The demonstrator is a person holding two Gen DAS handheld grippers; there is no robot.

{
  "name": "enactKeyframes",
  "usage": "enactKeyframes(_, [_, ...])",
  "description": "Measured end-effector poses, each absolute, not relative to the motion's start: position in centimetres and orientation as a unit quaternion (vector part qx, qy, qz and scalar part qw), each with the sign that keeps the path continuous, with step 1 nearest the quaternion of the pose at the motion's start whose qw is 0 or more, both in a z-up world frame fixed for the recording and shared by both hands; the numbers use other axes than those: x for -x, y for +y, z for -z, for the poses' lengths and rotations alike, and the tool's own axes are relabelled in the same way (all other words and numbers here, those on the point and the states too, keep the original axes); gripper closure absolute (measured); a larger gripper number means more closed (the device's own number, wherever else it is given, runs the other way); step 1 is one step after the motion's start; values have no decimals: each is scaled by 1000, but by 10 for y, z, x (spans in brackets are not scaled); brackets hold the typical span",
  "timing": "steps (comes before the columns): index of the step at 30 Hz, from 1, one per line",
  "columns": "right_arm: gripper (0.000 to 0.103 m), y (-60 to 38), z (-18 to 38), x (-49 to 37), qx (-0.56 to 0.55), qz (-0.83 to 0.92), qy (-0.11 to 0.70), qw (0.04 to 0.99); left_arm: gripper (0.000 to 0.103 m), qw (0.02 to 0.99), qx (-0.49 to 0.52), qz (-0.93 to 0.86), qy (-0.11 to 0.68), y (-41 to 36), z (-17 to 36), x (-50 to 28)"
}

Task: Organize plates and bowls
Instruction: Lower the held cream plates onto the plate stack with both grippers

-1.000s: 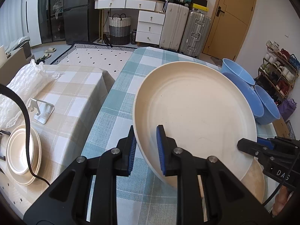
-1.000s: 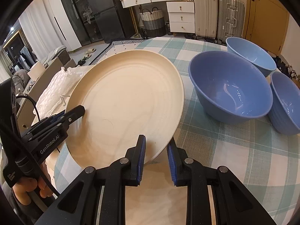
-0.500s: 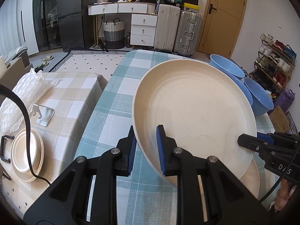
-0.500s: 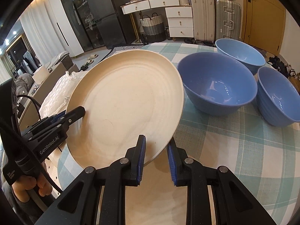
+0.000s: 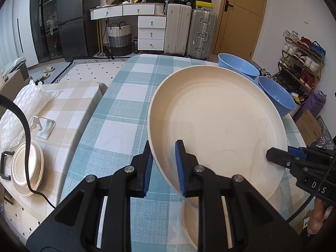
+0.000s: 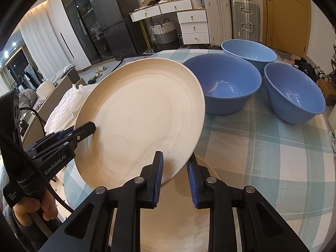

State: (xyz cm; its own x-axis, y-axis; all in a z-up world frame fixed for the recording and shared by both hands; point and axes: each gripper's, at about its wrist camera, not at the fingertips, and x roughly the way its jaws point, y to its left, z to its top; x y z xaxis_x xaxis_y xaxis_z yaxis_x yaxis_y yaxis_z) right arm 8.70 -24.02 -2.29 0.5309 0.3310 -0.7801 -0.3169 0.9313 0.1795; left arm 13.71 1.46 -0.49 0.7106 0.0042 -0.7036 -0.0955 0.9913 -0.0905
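Observation:
A large cream plate [image 5: 218, 121] is held tilted above the checked table, gripped at its rim from two sides. My left gripper [image 5: 164, 163] is shut on its near left rim. My right gripper [image 6: 175, 174] is shut on the plate's [image 6: 142, 113] near right rim. Each gripper shows in the other's view, the right in the left wrist view [image 5: 279, 157] and the left in the right wrist view [image 6: 84, 130]. A second cream plate [image 6: 178, 214] lies flat on the table beneath. Three blue bowls [image 6: 224, 82] [image 6: 294, 92] [image 6: 248, 52] stand behind it.
A stack of small cream plates [image 5: 25, 166] sits on a beige checked surface at left, with a metal stand [image 5: 45, 126] and bubble wrap [image 5: 19, 103]. A black cable [image 5: 27, 147] crosses them. Suitcases, drawers and a door stand at the far wall; a shoe rack at right.
Both grippers have lifted the large plate higher together, still gripping it. The table and bowls now sit lower and farther in both views.

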Motion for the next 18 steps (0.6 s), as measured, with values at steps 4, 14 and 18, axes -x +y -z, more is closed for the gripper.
enactKeyframes(4, [80, -249, 24, -76, -14, -182, 446, 876, 85, 923, 57, -23, 380, 5, 6, -128])
enactKeyframes(14, [80, -262, 27, -53, -16, -177, 443, 879, 85, 923, 44, -14, 382, -10, 7, -110])
enactKeyframes(18, [80, -266, 28, -43, -17, -178, 443, 879, 85, 923, 45, -10, 383, -13, 9, -103])
